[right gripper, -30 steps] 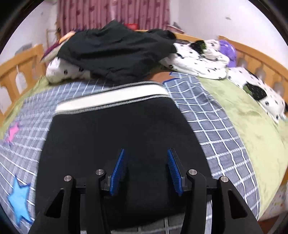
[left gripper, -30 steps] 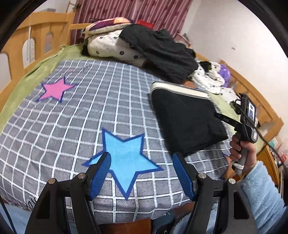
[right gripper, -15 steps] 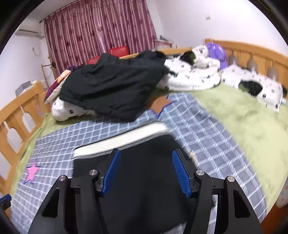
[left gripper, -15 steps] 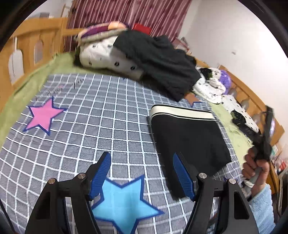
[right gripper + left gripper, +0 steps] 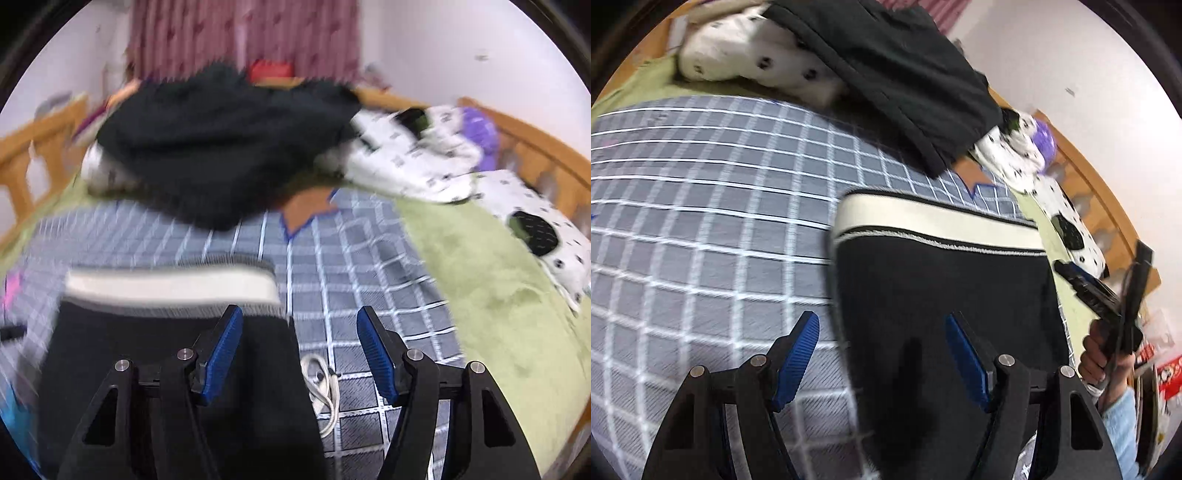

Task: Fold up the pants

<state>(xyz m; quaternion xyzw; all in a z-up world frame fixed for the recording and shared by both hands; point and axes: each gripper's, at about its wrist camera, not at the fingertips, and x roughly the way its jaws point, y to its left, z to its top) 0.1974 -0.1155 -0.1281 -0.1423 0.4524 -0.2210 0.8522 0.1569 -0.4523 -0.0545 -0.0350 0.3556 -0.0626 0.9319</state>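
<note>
The bed carries a grey coverlet checked with white lines, laid over a green fleecy blanket; an orange star patch shows at its far end; a wooden rail of rounded slats bounds the bed, with white walls and a maroon curtain behind.

The pants — black, matte, folded to a flat rectangle with a cream ribbed waistband at the far edge — lie on the coverlet; a pale drawstring loops out at their right side. A heap of black clothing rests on spotted white bedding beyond.

The left claw stands open over the pants' left edge, gripping nothing; the right claw is opening above the right edge — pads clear of the cloth. A hand in a pale blue fleece sleeve holds the right tool.
</note>
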